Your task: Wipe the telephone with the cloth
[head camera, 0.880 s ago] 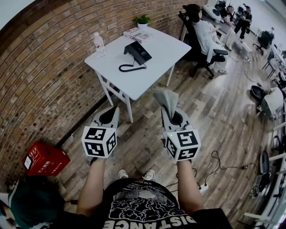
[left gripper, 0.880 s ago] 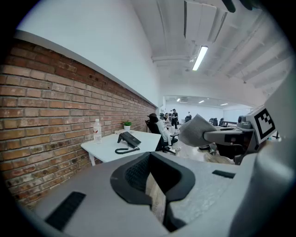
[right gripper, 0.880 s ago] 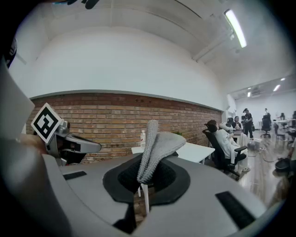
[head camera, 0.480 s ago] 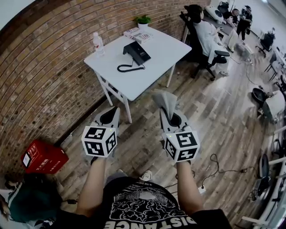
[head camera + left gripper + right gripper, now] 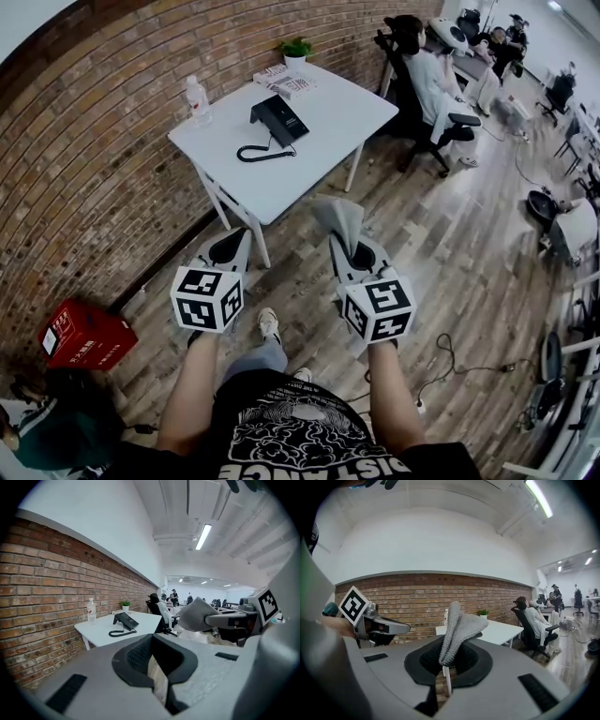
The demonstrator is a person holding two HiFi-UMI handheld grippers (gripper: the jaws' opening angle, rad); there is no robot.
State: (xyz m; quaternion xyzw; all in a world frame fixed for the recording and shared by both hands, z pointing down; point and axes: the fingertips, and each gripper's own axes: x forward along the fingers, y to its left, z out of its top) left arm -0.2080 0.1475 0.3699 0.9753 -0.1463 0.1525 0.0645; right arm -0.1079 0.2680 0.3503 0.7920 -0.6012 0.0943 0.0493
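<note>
While you are well short of the table, your right tongs pinch a grey knitted cloth, folded so it stands up in a soft ridge from between the jaws. Your left tongs are drawn together with nothing in them. The black, wedge-shaped telephone lies on that smooth white table, its coiled cord looped beside it, well apart from the cloth. A clear plastic bottle and a small potted plant stand along the side by the rough red brick wall. The floor is weathered wood plank.
</note>
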